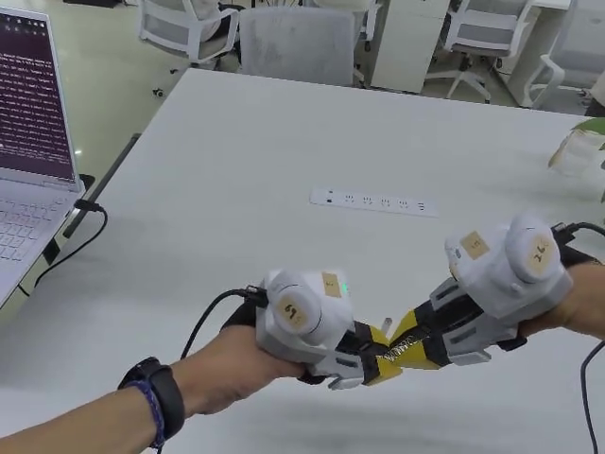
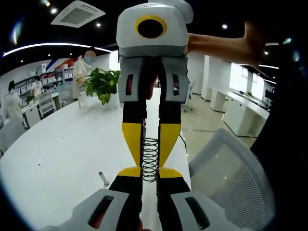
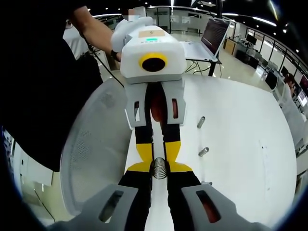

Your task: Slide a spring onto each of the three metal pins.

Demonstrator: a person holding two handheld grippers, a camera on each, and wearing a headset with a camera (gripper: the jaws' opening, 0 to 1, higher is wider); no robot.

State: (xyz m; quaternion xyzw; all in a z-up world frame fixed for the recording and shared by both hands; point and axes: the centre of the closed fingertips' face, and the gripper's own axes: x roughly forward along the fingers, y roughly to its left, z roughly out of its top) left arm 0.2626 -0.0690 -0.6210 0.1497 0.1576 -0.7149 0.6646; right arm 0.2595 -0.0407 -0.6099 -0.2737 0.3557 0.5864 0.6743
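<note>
The left gripper (image 2: 150, 172) and the right gripper (image 3: 160, 169) meet tip to tip above the white table (image 1: 236, 189). Both pinch one spring (image 2: 150, 156) between their jaws. Metal pins (image 3: 203, 151) are on the table nearby.

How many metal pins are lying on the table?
2 clearly, in the right gripper view: the far pin and the near pin on the table. A third may hide beside the jaws.

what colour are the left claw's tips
Yellow, on the left claw; best in the left gripper view.
</note>
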